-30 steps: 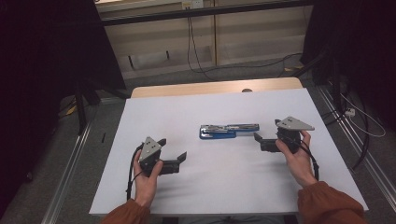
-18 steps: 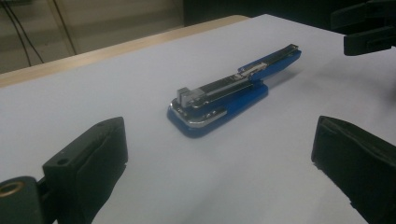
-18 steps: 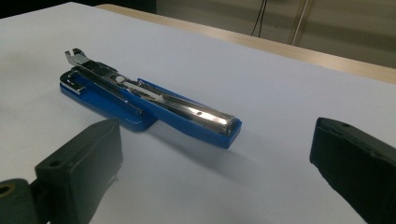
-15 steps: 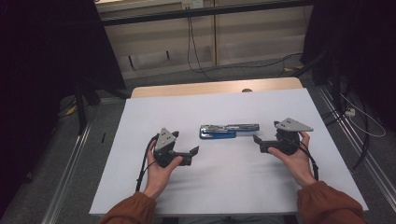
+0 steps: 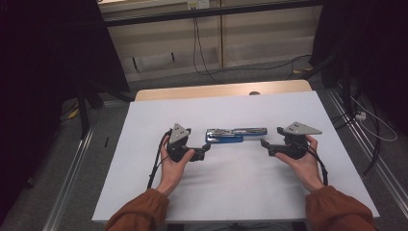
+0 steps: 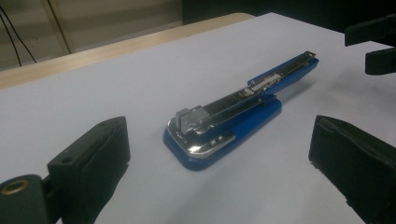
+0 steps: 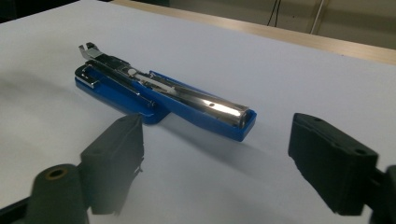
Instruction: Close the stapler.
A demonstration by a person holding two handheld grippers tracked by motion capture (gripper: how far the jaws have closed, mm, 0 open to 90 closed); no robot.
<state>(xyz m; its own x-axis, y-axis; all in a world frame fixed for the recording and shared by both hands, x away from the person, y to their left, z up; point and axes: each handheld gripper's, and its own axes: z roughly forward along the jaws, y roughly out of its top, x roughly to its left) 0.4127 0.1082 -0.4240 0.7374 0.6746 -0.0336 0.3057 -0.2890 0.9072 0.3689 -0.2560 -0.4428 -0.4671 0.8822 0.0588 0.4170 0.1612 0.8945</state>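
**Two claws close in on an opened blue stapler**

A blue stapler (image 5: 231,135) lies on the white surface (image 5: 231,192), about midway between left and right and a little toward the far side. It rests lengthwise from left to right, its chrome magazine arm lifted off the blue base, so the stapler sits opened up.

The left claw (image 5: 206,149) is held just at the stapler's left end, slightly on the near side of it. From the left claw's own camera the stapler's hinged, chrome-capped end lies ahead, between the two black jaws, which stand wide apart with nothing pressed between them. No pad touches the stapler.

The right claw (image 5: 265,144) sits to the right of the stapler's raised tip, near it but apart. Its jaws have just been closing somewhat, yet they stand open; the stapler's tip lies ahead of the gap, untouched.

Both hands rest low over the surface, orange sleeves (image 5: 139,211) coming in from the near edge. A strip of bare wood (image 5: 192,91) shows along the far edge.
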